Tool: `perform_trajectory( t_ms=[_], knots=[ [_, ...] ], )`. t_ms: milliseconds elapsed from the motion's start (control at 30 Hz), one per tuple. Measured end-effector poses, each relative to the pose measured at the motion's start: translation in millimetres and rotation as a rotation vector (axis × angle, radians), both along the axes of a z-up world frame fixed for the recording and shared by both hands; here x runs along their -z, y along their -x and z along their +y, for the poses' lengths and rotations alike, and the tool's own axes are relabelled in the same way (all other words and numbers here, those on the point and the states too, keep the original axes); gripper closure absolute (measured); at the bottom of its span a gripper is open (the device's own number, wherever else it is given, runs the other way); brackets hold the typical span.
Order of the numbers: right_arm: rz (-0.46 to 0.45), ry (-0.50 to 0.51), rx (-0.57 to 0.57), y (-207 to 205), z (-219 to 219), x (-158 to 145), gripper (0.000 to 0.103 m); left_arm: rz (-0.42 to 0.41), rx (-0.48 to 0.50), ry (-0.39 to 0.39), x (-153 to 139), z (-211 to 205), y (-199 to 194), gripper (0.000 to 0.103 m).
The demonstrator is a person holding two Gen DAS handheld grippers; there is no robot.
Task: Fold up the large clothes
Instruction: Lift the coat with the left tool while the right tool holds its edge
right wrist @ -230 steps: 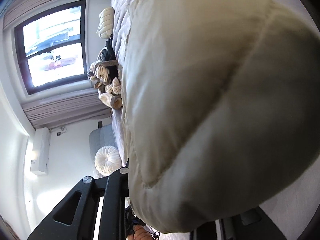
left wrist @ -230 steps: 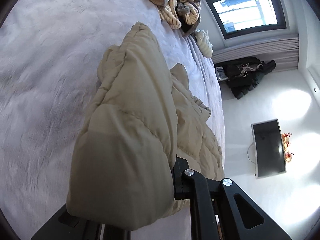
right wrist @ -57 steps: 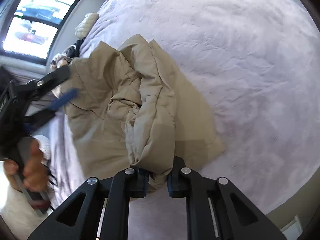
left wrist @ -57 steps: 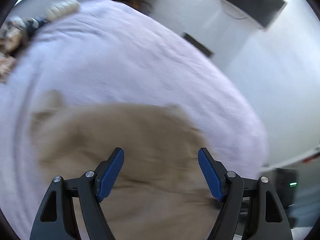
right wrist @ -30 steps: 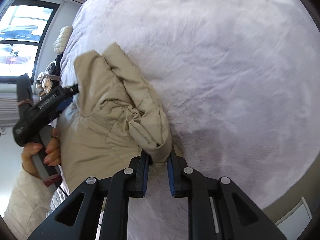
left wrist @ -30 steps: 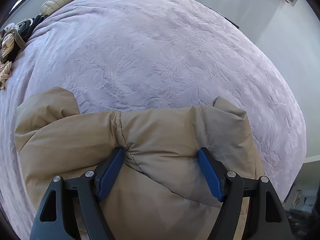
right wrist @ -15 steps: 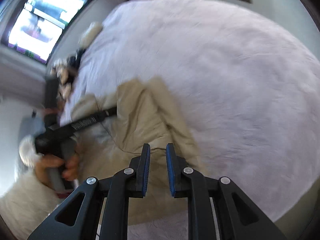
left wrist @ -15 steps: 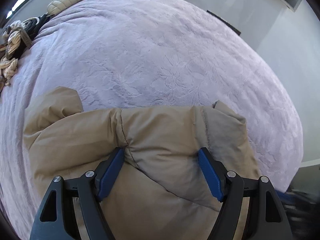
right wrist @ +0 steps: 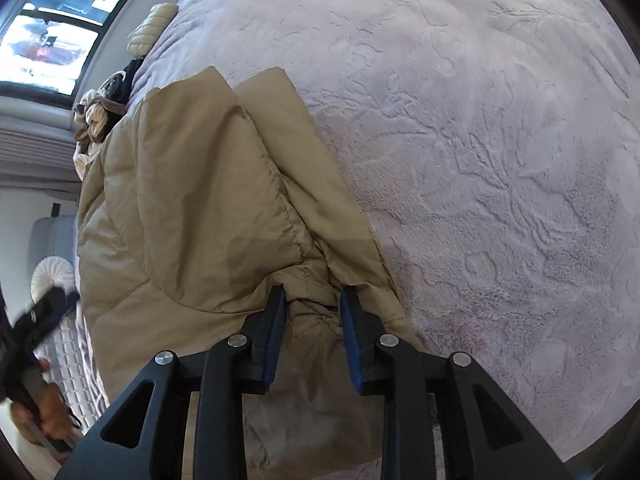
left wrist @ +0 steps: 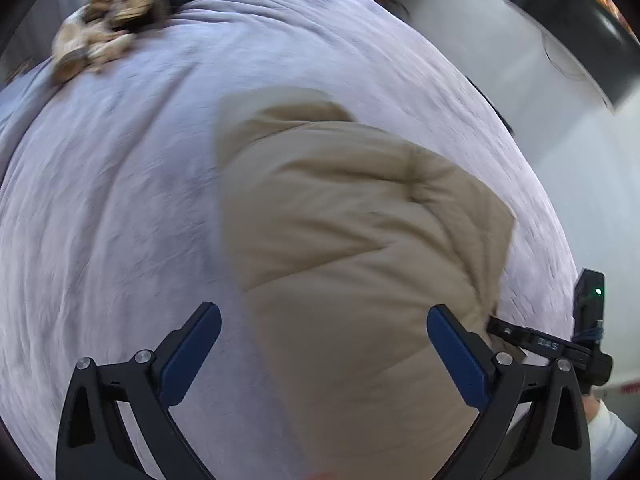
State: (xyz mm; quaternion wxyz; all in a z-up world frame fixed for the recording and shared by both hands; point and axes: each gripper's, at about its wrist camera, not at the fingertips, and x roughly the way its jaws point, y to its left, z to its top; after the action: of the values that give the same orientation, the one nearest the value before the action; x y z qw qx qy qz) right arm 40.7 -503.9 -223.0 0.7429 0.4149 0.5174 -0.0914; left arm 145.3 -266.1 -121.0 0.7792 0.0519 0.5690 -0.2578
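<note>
Only leftward, dark screen (left wrist: 576, 28); rightward, window (right wrist: 52, 28) beyond jacket (right wrist: 208, 208).

A pale lilac embossed bedspread (right wrist: 480, 140) covers the bed. At its far edge lies a heap of striped and dark clothes (left wrist: 108, 20) beside a cream ribbed pillow (right wrist: 152, 26). A window (right wrist: 52, 28) shows daylight; a dark screen (left wrist: 576, 28) hangs on the white wall.

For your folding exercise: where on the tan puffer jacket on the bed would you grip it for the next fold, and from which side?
Probably the tan puffer jacket by its near hem, where fabric bunches between the opening jaws of the right gripper. Come from above at the near bed edge: the padding there gathers into a pinchable ridge, while the flat quilted panels offer none.
</note>
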Motion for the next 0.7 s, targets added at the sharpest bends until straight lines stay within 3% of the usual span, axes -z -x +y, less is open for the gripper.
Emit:
perform_trajectory(
  t_ms=[233,367,467,567,700],
  knots=[
    [0.016,0.021,-0.019,-4,3,-9,0.073,0.267,-0.099,0.145,50,46,-1,0.000],
    [0.027,0.017,-0.029,-10,2,-12,0.071,0.335,-0.150,0.266,65,61,-4,0.000],
    [0.039,0.014,-0.036,-16,-1,-15,0.069,0.427,-0.135,0.368,83,62,-7,0.000],
    [0.044,0.005,-0.049,-20,-3,-17,0.067,0.472,-0.107,0.405,97,56,-7,0.000],
    [0.062,0.022,-0.075,-24,-5,-26,0.055,0.456,-0.096,0.395,105,50,-7,0.000]
  ],
)
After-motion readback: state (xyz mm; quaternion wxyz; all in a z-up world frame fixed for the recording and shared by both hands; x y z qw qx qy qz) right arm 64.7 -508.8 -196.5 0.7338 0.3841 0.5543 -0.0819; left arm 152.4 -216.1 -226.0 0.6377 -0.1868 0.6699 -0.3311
